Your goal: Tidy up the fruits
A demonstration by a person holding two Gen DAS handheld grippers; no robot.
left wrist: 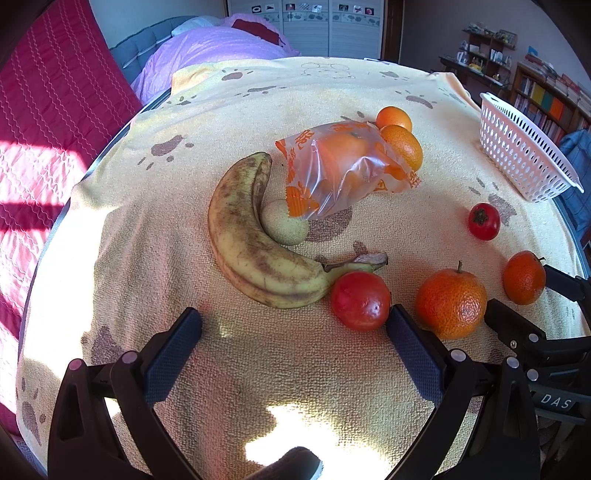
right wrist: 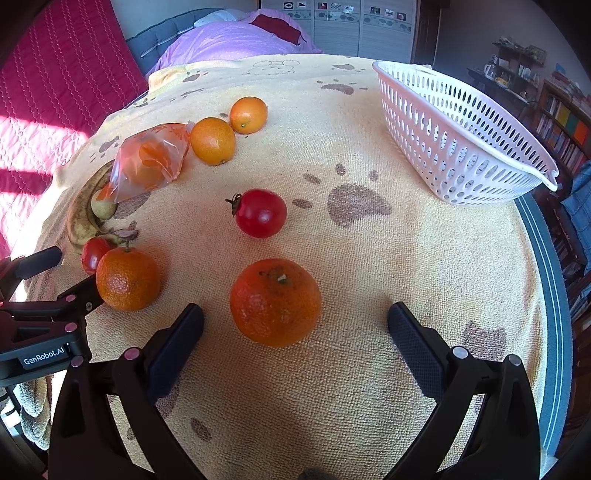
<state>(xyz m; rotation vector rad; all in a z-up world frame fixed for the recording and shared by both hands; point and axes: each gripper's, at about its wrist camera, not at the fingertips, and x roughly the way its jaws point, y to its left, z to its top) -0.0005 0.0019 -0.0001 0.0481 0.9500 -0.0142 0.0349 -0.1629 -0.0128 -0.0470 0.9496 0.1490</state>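
fruits lie scattered before both low, wide-spread gripper heads.

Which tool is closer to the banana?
Left. The left tool is open with the banana just ahead of its fingers. The right tool faces a mandarin further right, with the banana at the far left of its view.

Your desk is round, covered by a yellow towel printed with brown paw marks. Behind it you have a bed with a lilac quilt and a grey padded headboard. A pink quilted cover at left catches hard sunlight. White cupboard doors line the far wall; bookshelves stand at right.
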